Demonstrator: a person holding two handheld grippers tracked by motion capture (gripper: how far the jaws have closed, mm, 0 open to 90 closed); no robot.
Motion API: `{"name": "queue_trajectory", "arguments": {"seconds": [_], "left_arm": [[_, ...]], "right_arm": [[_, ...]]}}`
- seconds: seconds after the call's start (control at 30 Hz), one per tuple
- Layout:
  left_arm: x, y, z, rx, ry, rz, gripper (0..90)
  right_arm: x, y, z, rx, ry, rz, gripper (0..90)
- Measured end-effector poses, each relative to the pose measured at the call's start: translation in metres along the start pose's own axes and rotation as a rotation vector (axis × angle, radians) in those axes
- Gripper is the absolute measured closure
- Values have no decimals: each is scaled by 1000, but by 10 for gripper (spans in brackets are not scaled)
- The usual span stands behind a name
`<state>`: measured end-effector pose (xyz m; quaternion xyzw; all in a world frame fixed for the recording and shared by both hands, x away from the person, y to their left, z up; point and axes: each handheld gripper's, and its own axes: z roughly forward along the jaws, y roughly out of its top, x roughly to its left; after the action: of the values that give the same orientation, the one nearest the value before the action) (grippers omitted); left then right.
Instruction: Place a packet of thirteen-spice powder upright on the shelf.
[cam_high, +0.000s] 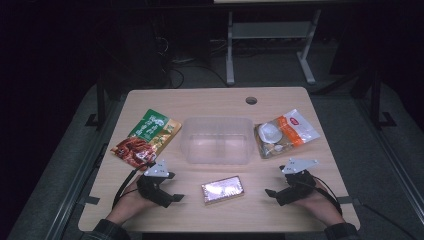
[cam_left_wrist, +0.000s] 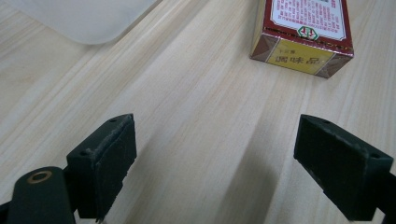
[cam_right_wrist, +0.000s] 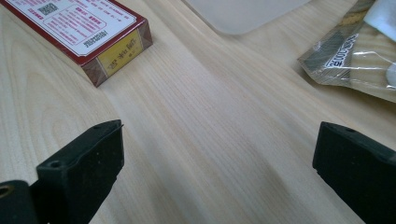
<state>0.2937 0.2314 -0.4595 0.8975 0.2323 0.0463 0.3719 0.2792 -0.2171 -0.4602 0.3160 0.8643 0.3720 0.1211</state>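
A small red and gold box (cam_high: 222, 190) lies flat near the table's front, between the two hands; its end also shows in the left gripper view (cam_left_wrist: 303, 32) and the right gripper view (cam_right_wrist: 88, 32). My left gripper (cam_high: 172, 196) rests on the table to the box's left, open with only bare wood between its pads (cam_left_wrist: 105, 161). To the right of the box, my right gripper (cam_high: 272, 192) is open too, nothing between its fingers (cam_right_wrist: 81, 168). A clear plastic tub (cam_high: 218, 140) stands mid-table behind the box.
A green and red food pouch (cam_high: 146, 137) lies left of the tub. A clear and orange packet (cam_high: 285, 132) lies to the right, its corner close to my right gripper (cam_right_wrist: 355, 56). A round hole (cam_high: 251, 100) sits near the table's far edge. Desk legs stand beyond.
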Motion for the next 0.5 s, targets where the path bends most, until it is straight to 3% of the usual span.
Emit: {"name": "queue_trajectory", "arguments": {"seconds": [0.17, 0.5], "left_arm": [[-2, 3, -4, -32, 4, -2, 129], [-7, 7, -7, -38, -9, 14, 139]], "right_arm": [[0, 1, -3, -29, 1, 6, 16], [2, 4, -7, -60, -2, 13, 17]]}}
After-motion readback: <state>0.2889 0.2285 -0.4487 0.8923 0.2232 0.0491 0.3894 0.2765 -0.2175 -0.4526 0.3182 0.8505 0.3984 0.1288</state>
